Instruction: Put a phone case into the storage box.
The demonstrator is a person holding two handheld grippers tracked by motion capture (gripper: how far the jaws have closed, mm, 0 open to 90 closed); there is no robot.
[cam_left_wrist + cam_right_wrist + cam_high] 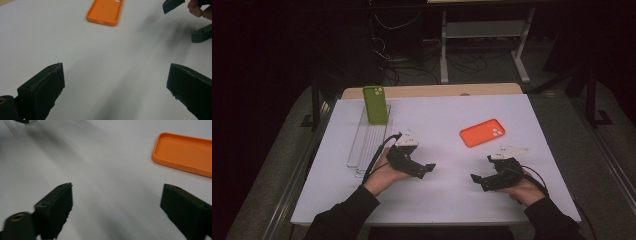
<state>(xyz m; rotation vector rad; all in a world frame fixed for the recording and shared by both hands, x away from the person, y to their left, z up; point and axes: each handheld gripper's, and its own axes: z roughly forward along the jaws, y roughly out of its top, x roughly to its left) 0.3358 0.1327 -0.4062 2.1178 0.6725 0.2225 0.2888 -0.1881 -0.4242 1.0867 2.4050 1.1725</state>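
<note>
Left gripper (428, 169) hovering wide open and empty over the white table (437, 200), right gripper (477, 181) gaping empty, orange phone case (482, 132) lying beyond them

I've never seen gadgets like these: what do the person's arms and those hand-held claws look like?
Dark long sleeves cover both forearms. Each hand holds a black claw, left claw and right claw, with two blocky black jaws, a pale three-cornered plate on top and a black cable trailing back.

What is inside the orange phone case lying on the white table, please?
The orange phone case lies hollow side up and holds nothing: only its bare inner floor and raised rim show. The table surface beneath it is covered.
</note>
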